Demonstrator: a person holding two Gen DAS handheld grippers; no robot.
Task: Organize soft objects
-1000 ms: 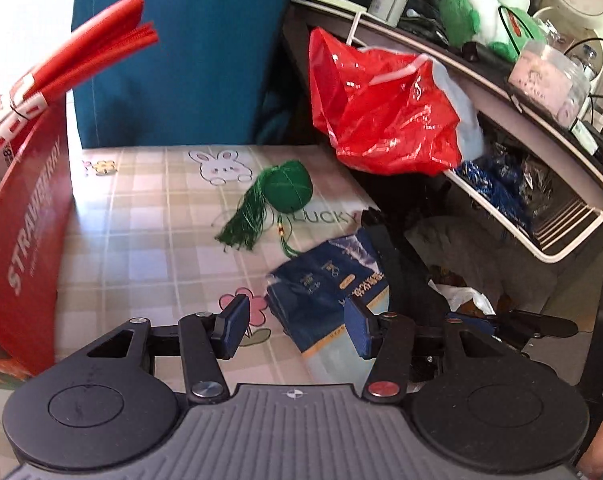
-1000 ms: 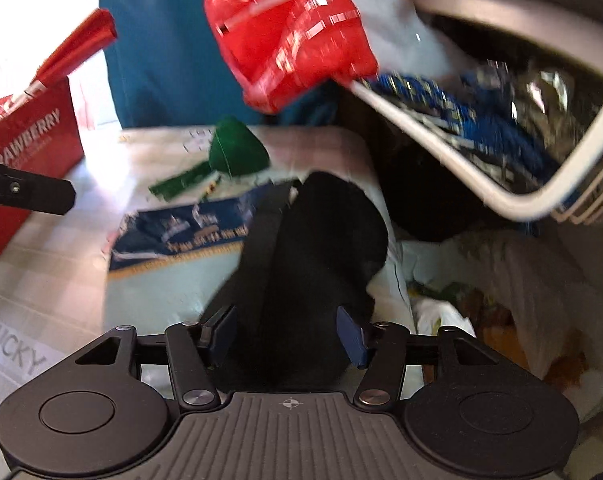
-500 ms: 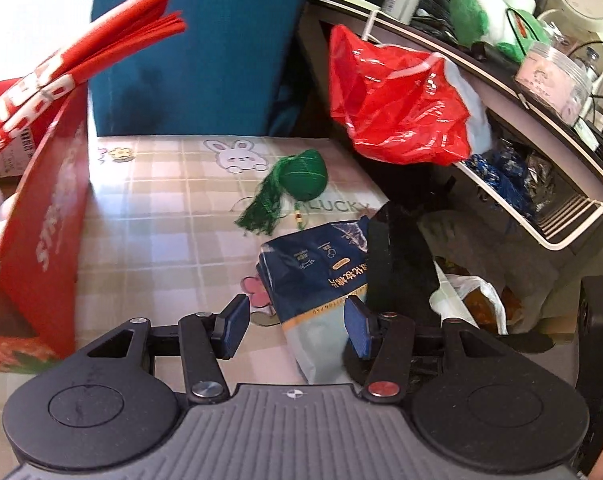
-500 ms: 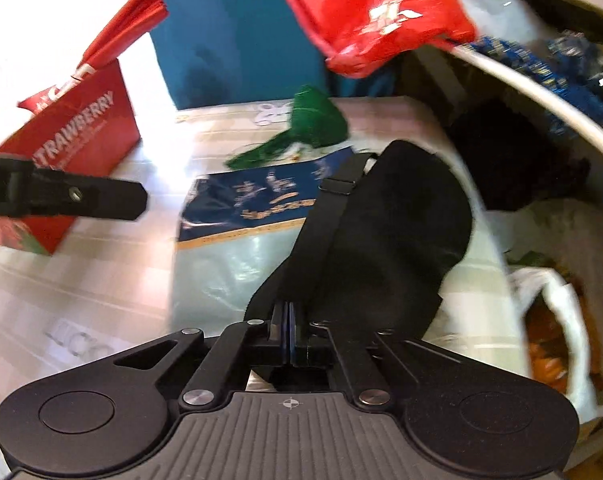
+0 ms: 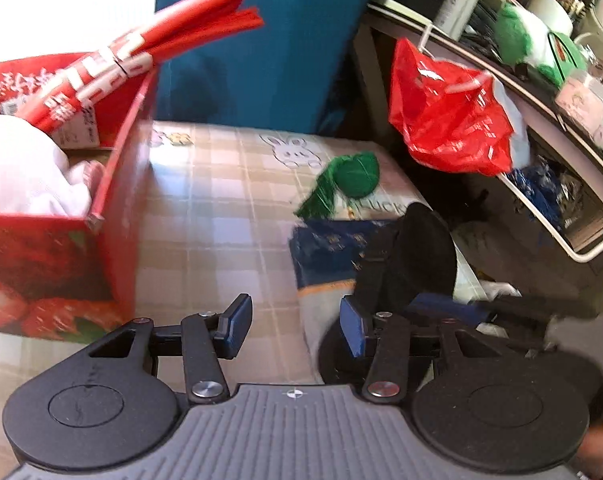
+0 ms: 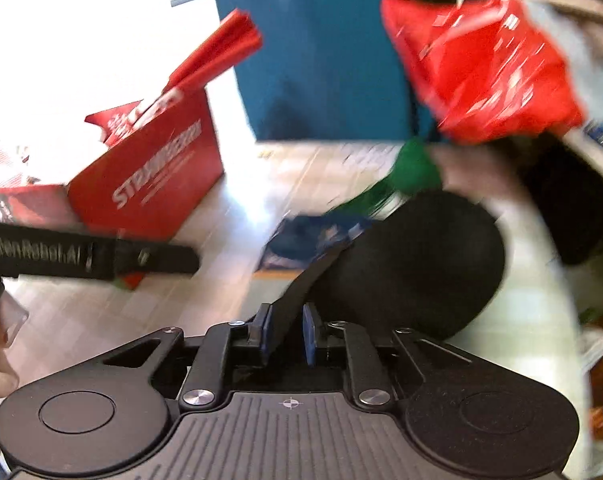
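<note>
Strap [image 6: 297, 280] of a black eye mask [image 6: 417, 264] runs between the jaws of the right gripper [image 6: 287, 336], which are opening; the pads stand narrowly apart, and blur hides whether they still press the strap. The mask's padded body hangs just beyond the jaws, above the checked counter [image 5: 221, 216] and partly over a blue packet [image 5: 329, 252] lying flat there. Taking the mask by its thin strap rather than its broad pad probably suits the narrow jaws and lets the soft body trail freely.

The left gripper [image 5: 293, 326] hovers over the counter with its jaws about half spread and closing, nothing between them; it sits left of the mask, between it and the red strawberry box [image 5: 113, 216], likely in readiness rather than at work. The box stands at the left with its flaps up and white cloth [image 5: 29, 176] already inside, so it appears to be the collecting place. A green tasselled pouch [image 5: 349, 184] lies on the far part of the counter, apart from the packet.

The right wrist view is smeared by motion, so the pouch and packet lose their outlines there. The box's left side is cut off, and the red bag [image 5: 449, 120] hanging from the shelf at the right conceals what lies behind it.
</note>
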